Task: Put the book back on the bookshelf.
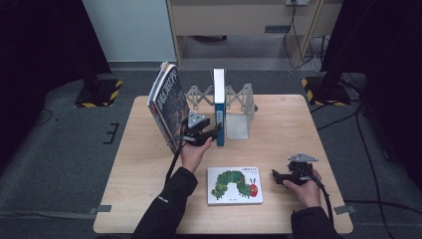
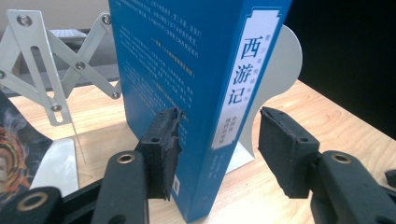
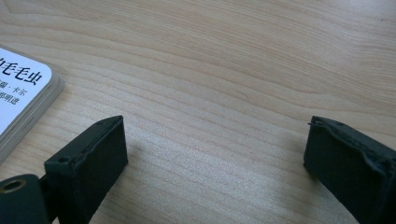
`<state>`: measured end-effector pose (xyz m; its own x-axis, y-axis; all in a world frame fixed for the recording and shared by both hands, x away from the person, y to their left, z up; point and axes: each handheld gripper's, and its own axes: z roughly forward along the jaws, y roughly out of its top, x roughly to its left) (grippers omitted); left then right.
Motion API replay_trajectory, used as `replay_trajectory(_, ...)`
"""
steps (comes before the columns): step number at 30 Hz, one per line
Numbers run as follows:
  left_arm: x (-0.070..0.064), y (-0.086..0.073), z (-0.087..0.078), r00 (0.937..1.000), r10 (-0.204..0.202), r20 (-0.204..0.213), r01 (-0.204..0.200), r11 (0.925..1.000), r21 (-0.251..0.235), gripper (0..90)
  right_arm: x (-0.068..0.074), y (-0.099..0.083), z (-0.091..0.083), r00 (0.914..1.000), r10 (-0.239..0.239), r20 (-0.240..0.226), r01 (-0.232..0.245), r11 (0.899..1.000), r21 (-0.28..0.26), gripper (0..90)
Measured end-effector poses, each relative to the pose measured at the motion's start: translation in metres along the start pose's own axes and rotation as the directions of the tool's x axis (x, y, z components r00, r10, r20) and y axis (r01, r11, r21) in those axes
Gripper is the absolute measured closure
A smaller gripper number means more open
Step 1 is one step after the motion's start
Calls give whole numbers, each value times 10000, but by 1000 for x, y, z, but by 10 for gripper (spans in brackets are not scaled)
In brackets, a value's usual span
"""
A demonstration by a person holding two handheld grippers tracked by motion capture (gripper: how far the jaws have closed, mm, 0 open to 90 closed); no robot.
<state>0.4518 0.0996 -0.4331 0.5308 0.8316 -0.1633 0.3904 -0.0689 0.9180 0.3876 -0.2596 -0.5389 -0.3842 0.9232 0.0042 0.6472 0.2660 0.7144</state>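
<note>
A wooden desk (image 1: 149, 189) stood seen from above, with a person's forearms reaching in from the bottom edge. The left tongs (image 1: 206, 133) were at the foot of a blue book (image 1: 219, 107) that stood upright near the desk's far middle, just beside a white metal bookend (image 1: 239, 122) with a scissor-style expanding frame. In the left gripper view, those tongs (image 2: 219, 149) were spread apart around the blue book's (image 2: 187, 93) lower spine: one pad (image 2: 163, 149) touched the blue cover, the other (image 2: 287, 149) stood clear of the spine. The white spine label carried large Chinese characters reading 西游记, with smaller characters below too small to read; the cover held lines of fine yellow print, not legible. To the left of that, a large dark illustrated book (image 1: 166, 102) leaned tilted, with big pale characters on its cover. Nearer the person lay a white picture book (image 1: 235, 185), flat, showing a green caterpillar with a red head. The right tongs (image 1: 278, 177) rested low over bare desk just to the right of it, spread wide apart and holding nothing. In the right gripper view, the picture book's corner (image 3: 23, 102) showed the characters 毛毛虫.
</note>
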Motion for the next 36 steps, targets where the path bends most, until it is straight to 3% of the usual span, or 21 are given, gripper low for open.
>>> replay_trajectory(7,-1,-1,-17,9986,11,527,-32,9992,401,440,0,0,1,9998,141,124,-141,9999,5,38)
replay_trajectory(17,-2,-12,-46,9963,214,832,-298,9944,1011,409,0,0,1,9998,135,152,-135,9999,8,37)
replay_trajectory(20,-3,-20,-55,9956,437,830,-547,9894,1346,391,0,0,1,9997,157,170,-157,9999,9,37)
replay_trajectory(29,0,-52,-74,9929,442,1104,-665,9759,2078,361,0,0,0,9997,173,143,-174,9998,68,37)
replay_trajectory(32,2,-61,-79,9931,254,1141,-505,9733,2237,355,1,-1,0,9996,202,200,-202,9998,13,53)
replay_trajectory(36,4,-70,-81,9933,-5,1152,-282,9686,2472,333,2,1,-5,9994,197,270,-200,9998,96,158)
